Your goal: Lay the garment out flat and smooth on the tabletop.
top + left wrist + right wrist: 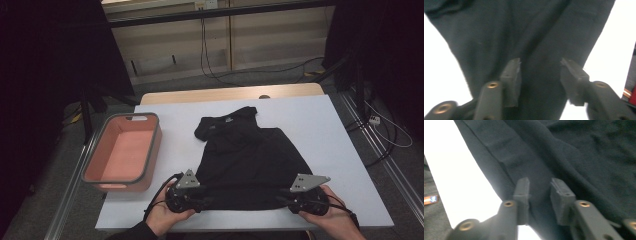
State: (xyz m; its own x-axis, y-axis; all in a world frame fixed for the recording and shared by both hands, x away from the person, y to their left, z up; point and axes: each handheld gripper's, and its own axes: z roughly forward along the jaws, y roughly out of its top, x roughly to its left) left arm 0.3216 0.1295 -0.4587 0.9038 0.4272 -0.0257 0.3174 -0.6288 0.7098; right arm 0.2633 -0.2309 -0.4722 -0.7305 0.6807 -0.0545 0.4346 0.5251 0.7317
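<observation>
A black shirt point(245, 155) lies spread on the white table point(325, 130), collar at the far end and hem toward the person. My left gripper point(206, 202) rests at the hem's left corner. In the left gripper view its jaws stand wide apart over the dark cloth point(524, 32), so the left gripper point(540, 62) is open. My right gripper point(283, 201) is at the hem's right corner. In the right gripper view the right gripper point(539, 182) has a narrower gap, open, with the shirt's folded edge point(506, 165) running between the jaws.
A salmon-pink basket point(150, 150) with a grey rim stands on the table's left side. Bare white table lies to the right of the shirt. Cables trail over the floor beyond the far edge.
</observation>
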